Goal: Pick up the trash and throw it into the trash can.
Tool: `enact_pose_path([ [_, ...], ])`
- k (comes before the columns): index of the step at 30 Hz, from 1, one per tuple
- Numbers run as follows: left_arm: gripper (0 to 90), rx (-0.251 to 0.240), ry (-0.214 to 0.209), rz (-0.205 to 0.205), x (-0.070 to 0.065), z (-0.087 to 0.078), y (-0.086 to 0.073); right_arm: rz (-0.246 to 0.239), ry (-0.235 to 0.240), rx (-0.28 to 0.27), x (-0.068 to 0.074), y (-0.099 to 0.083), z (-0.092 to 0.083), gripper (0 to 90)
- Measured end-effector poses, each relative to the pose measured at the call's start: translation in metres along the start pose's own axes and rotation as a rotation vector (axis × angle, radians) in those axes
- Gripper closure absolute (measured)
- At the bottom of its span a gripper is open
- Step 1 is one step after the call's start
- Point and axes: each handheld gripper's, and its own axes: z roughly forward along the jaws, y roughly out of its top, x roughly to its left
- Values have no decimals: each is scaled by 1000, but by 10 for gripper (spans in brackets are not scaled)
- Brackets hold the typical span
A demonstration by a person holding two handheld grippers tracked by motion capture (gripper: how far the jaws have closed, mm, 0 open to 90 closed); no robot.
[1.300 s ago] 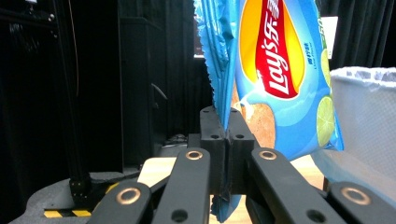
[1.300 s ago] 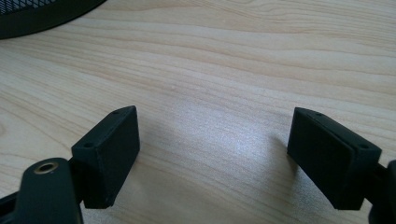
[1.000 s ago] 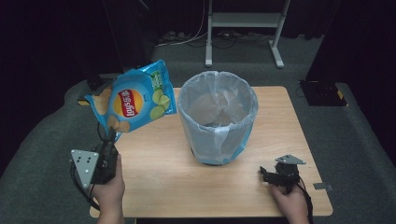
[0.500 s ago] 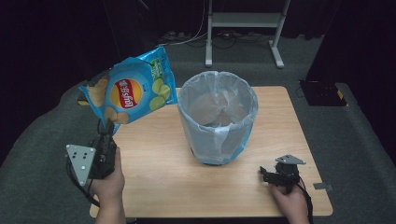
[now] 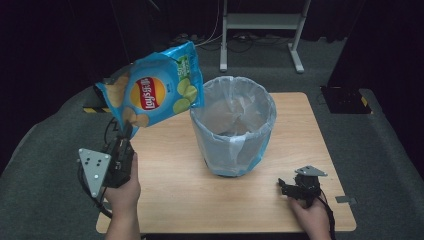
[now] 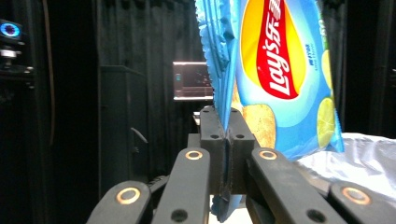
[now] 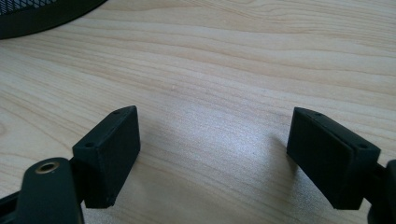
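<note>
A blue Lay's chip bag (image 5: 152,92) hangs in the air over the table's left side, its right edge near the rim of the bin. My left gripper (image 5: 125,134) is shut on the bag's lower corner, and in the left gripper view the bag (image 6: 280,70) rises from between the closed jaws of that gripper (image 6: 227,140). A waste bin (image 5: 233,127) lined with a pale plastic bag stands at the table's middle. My right gripper (image 5: 284,187) rests low at the front right of the table, open, with bare wood between its jaws (image 7: 212,154).
The wooden table (image 5: 170,200) has bare room in front of the bin and to its right. A white stand (image 5: 260,30) and cables lie on the floor behind. A dark box (image 5: 345,100) sits off the table's right edge. The bin's dark base (image 7: 37,16) is near the right gripper.
My left gripper has lifted the chip bag higher and moved it right, toward the bin's rim. The right gripper has stayed put.
</note>
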Motion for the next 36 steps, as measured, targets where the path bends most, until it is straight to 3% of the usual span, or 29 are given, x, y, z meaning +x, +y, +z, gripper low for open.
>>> enact_pose_path([
  [15, 860, 73, -113, 51, -41, 24, -9, -5, 0, -3, 0, 0, 0, 174],
  [28, 684, 79, -181, 40, -61, 34, -9, -7, 0, -4, 0, 0, 0, 178],
  [33, 733, 78, -194, 39, -68, 37, -11, -4, 3, -4, 0, 0, 0, 178],
  [34, 802, 78, -193, 45, -68, 37, -10, -4, 3, -4, 0, 0, 0, 178],
  [36, 854, 77, -194, 53, -70, 38, -9, -4, 1, -3, 0, 0, 0, 178],
])
